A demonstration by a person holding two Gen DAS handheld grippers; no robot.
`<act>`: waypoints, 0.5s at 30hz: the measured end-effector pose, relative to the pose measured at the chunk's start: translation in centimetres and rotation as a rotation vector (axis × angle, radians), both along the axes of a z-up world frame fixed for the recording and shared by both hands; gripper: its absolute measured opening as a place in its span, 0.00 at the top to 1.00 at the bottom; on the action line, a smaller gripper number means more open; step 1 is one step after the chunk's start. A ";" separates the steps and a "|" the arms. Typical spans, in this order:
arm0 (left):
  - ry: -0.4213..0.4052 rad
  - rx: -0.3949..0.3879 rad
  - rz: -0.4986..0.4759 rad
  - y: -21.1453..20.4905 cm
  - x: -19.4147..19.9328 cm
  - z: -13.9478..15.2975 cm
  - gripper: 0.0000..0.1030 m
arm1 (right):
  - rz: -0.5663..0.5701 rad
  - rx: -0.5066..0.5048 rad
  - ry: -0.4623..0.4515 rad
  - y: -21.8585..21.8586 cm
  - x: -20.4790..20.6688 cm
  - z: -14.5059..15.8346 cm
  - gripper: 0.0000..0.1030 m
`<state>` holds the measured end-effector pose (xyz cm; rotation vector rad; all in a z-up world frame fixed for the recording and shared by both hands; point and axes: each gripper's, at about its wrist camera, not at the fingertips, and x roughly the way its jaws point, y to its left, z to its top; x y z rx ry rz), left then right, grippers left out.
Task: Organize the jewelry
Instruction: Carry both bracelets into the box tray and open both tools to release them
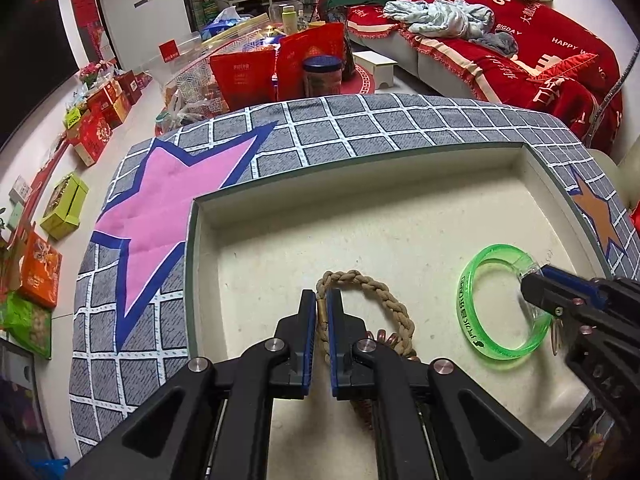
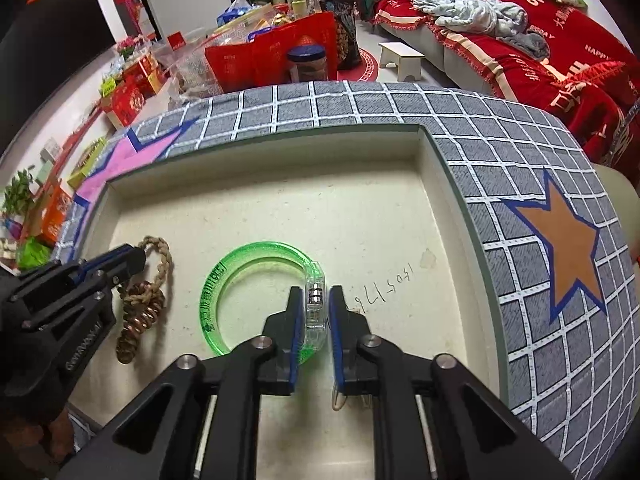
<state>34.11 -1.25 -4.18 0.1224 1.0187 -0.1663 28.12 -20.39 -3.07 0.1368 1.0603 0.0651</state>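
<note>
A shallow cream tray point(image 1: 360, 216) with a grey-green rim lies on a quilted cloth. My left gripper point(image 1: 321, 296) is shut on the brass end of a tan braided rope bracelet point(image 1: 384, 292), whose loop rests on the tray floor. In the right wrist view the left gripper point(image 2: 132, 258) shows with the braid point(image 2: 162, 264) and copper beads hanging below it. A translucent green bangle point(image 2: 212, 292) lies flat in the tray. My right gripper point(image 2: 315, 292) straddles its clear clasp point(image 2: 316, 308), pads slightly off it. In the left wrist view, the right gripper point(image 1: 532, 288) sits at the bangle point(image 1: 468, 312).
The grey grid-patterned cloth has a pink star point(image 1: 160, 208) at the left and an orange star point(image 2: 568, 248) at the right. Handwritten digits point(image 2: 384, 284) mark the tray floor. Beyond the table edge are red bags point(image 1: 280, 68), gift boxes point(image 1: 96, 128) and a red-covered sofa point(image 1: 520, 40).
</note>
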 end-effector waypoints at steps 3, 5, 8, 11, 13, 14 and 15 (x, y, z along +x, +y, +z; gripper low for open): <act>-0.017 0.011 -0.003 -0.2 -0.3 0.2 0.79 | -0.034 0.041 -0.044 -0.8 -0.8 1.3 0.46; -0.029 0.029 -0.014 -0.4 -0.5 0.3 0.79 | -0.055 0.052 -0.067 -1.3 -1.5 2.2 0.46; -0.037 0.046 -0.025 -0.8 -0.8 0.4 0.79 | -0.092 0.078 -0.091 -2.2 -2.8 3.4 0.46; -0.045 0.059 -0.023 -1.0 -0.9 0.6 0.79 | -0.114 0.104 -0.112 -3.2 -4.3 4.5 0.46; -0.053 0.055 -0.026 -1.1 -1.0 0.8 0.78 | -0.120 0.108 -0.128 -3.6 -5.6 5.1 0.46; -0.060 0.057 -0.026 -1.2 -1.0 1.0 0.78 | -0.123 0.111 -0.131 -3.8 -6.0 5.3 0.46; -0.063 0.059 -0.027 -1.3 -1.1 1.1 0.78 | -0.129 0.115 -0.135 -4.1 -6.5 5.5 0.46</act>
